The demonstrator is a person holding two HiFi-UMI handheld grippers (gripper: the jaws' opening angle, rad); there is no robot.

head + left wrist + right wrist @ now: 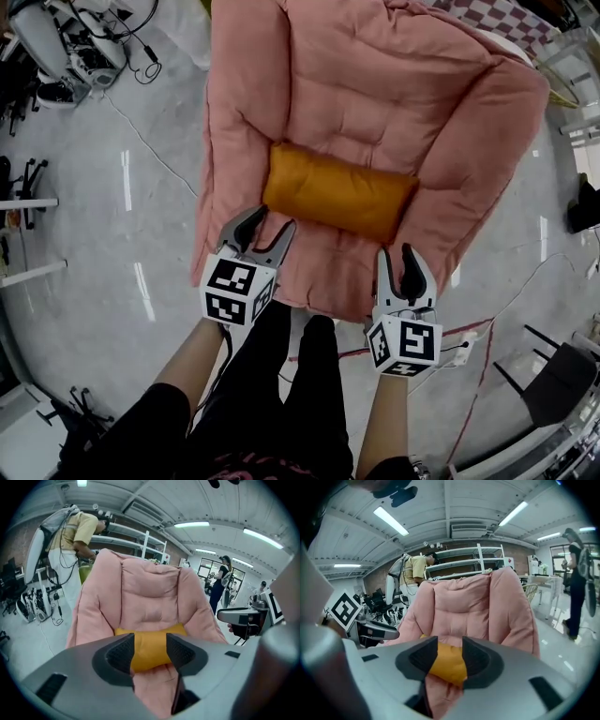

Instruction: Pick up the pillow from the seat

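Both empty: left hand-held gripper (270,223), right hand-held gripper (396,255), half-open before pillow (339,192) on seat (375,84).

Lab — metal shelving (480,555), cabled equipment (84,61)

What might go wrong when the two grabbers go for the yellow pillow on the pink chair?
1. The pillow lies right on the soft pink chair, so a jaw might pinch the chair's cover along with it.
2. The left gripper and right gripper are both open and short of the pillow; if only one catches hold, the plump pillow could sag and slip out.
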